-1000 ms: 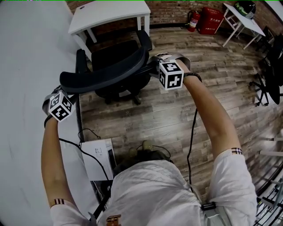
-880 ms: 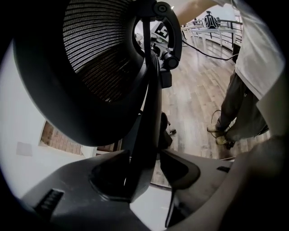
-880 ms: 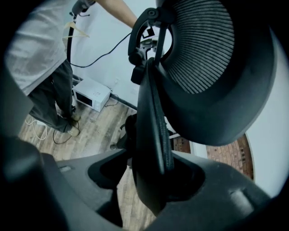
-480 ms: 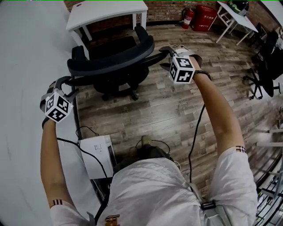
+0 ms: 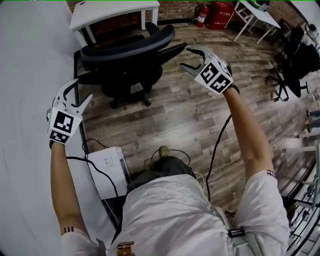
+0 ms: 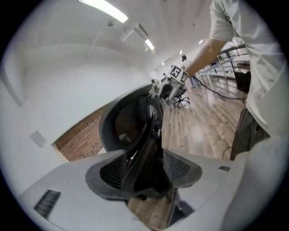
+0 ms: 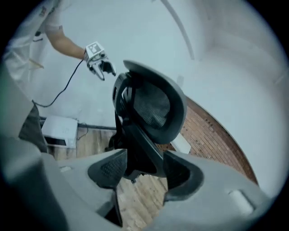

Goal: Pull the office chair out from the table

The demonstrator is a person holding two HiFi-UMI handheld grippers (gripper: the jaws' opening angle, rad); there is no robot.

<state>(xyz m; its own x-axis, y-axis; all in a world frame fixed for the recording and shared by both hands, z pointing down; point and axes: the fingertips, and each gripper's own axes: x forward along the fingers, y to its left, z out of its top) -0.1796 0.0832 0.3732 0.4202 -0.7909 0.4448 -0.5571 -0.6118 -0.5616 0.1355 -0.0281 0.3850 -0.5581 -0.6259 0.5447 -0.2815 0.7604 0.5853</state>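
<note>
Facing office chair (image 5: 127, 48), white table (image 5: 114, 11) behind

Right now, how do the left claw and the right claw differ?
The left claw hangs by the white wall, well clear of the office chair; the right claw hangs close to its armrest. The right claw is closing on nothing; the left claw stands open. Both are empty.

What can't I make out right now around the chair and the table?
- Casters of the office chair: head view, mostly hidden under its seat.
- Far side of the table: head view, cut off by the top edge.
- Print on the red box: head view, too small and partly cut off.
</note>
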